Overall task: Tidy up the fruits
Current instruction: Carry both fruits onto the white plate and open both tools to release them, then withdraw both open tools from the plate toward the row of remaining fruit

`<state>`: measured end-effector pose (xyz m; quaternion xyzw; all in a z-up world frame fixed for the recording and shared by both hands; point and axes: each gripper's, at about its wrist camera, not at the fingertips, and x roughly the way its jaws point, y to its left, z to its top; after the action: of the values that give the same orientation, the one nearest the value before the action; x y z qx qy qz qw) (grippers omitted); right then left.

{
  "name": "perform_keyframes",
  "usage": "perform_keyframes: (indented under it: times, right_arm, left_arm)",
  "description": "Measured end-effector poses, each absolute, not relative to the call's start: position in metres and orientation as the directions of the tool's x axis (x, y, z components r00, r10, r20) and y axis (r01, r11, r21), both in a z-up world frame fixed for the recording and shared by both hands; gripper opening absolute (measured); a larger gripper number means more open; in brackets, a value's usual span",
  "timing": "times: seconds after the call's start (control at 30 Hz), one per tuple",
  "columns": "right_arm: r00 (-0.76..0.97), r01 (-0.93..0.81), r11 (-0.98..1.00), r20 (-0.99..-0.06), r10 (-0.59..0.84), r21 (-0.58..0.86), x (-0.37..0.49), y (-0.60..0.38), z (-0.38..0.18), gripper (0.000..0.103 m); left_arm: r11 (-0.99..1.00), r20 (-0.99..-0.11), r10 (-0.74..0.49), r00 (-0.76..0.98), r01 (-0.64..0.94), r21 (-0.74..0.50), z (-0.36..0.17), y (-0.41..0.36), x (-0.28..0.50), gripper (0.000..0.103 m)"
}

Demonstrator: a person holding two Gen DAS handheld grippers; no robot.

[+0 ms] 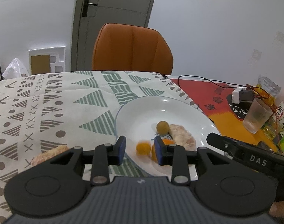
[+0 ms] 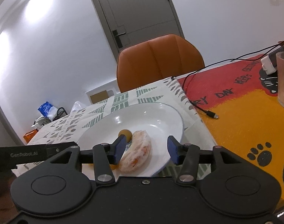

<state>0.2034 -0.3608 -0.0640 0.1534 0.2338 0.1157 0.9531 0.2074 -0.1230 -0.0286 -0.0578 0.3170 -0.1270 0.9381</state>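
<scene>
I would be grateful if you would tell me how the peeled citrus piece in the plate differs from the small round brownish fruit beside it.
The peeled citrus piece is long, curved and pale with orange showing through; the small round fruit is a dull olive-brown ball. The citrus piece is clearly the larger. It lies on its side nearer the camera in the right wrist view, while the round fruit sits behind its far end. Both rest inside the white plate, close together; whether they touch is unclear.

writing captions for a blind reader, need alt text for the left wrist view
A white plate on a patterned tablecloth holds a small brown fruit, a peeled citrus piece and small orange fruits. The left tool hangs open over its near rim; another peeled piece lies off the plate.
</scene>
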Motion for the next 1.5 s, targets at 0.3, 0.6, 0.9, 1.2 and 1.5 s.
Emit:
perform_keyframes:
  times: [0.3,0.6,0.9,1.2,1.5]
  right_arm:
    - [0.848,-0.179,0.921,-0.420,0.323,0.346,0.202,-0.346,-0.063,0.066]
    - [0.843,-0.200,0.918,-0.417,0.339,0.343,0.195,-0.334,-0.061,0.081]
    - [0.838,-0.225,0.914,-0.412,0.358,0.336,0.190,-0.320,-0.058,0.095]
    - [0.826,-0.262,0.901,-0.402,0.394,0.346,0.188,-0.305,-0.058,0.103]
    - [0.805,-0.295,0.885,-0.405,0.433,0.359,0.184,-0.290,-0.058,0.103]
  left_arm:
    - [0.973,-0.586,-0.225,0.779,0.149,-0.176,-0.028,-0.103,0.200,0.048]
    - [0.984,-0.578,-0.159,0.800,0.084,-0.155,-0.024,-0.081,0.188,0.070]
    - [0.991,-0.560,-0.102,0.822,0.032,-0.133,-0.020,-0.063,0.173,0.082]
    - [0.990,-0.559,-0.049,0.828,-0.033,-0.136,-0.019,-0.038,0.161,0.084]
    - [0.989,-0.566,-0.020,0.824,-0.066,-0.131,-0.022,-0.024,0.149,0.085]
